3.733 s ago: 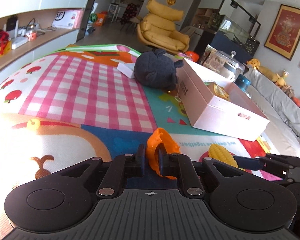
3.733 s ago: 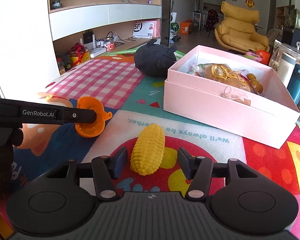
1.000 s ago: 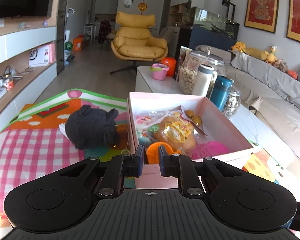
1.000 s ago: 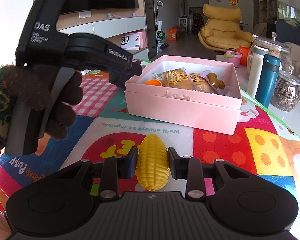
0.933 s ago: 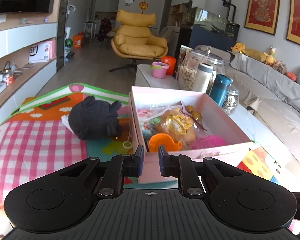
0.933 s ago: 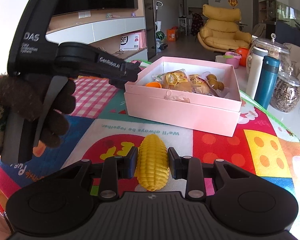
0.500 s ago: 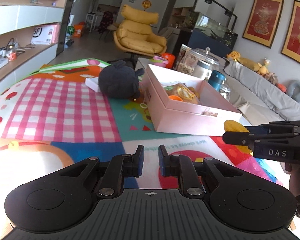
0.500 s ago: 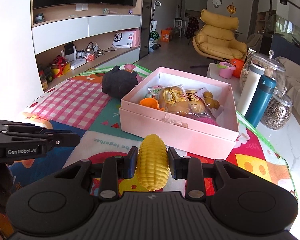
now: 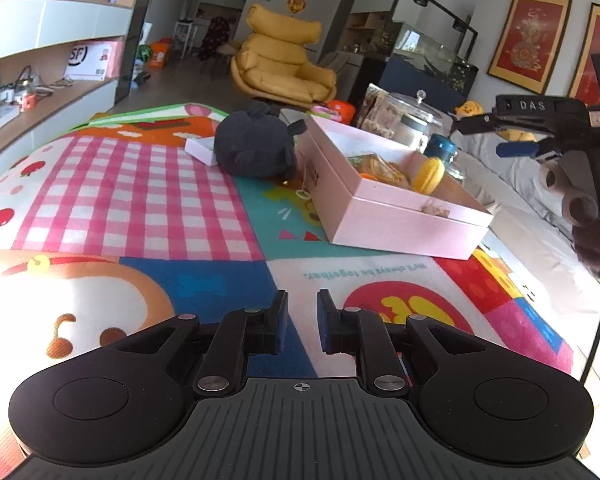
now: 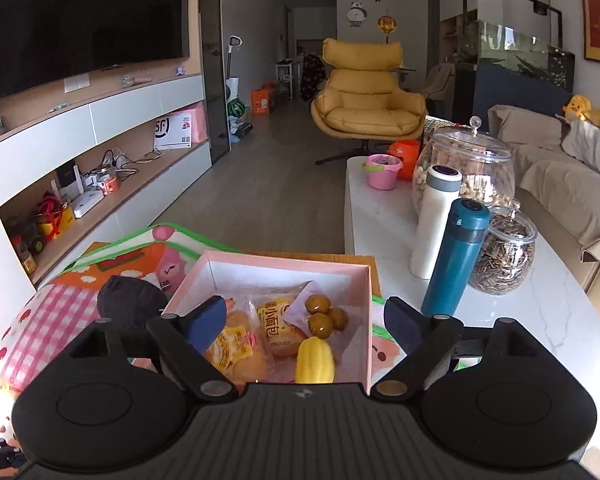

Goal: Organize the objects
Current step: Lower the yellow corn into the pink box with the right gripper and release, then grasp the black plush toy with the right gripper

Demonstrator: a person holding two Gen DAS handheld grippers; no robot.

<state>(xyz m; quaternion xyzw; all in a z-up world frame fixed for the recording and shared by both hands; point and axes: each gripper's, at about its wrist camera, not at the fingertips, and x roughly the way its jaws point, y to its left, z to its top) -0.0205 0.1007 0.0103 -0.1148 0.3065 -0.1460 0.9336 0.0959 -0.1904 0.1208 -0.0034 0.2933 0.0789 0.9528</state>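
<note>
Right claw (image 10: 304, 320) gaped above the toy corn (image 10: 315, 361) inside the pink box (image 10: 369, 320); left claw (image 9: 302, 322), nearly closed, held nothing; withdrawing carelessly could snag the rim.

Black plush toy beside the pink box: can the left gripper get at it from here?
Probably yes. The left gripper is empty, and only bare mat lies between it and the black plush toy; the pink box sits off to the right.

Matt pink cardboard box (image 10: 370, 320); glossy plastic corn (image 10: 315, 361); glass jars (image 10: 476, 168).
</note>
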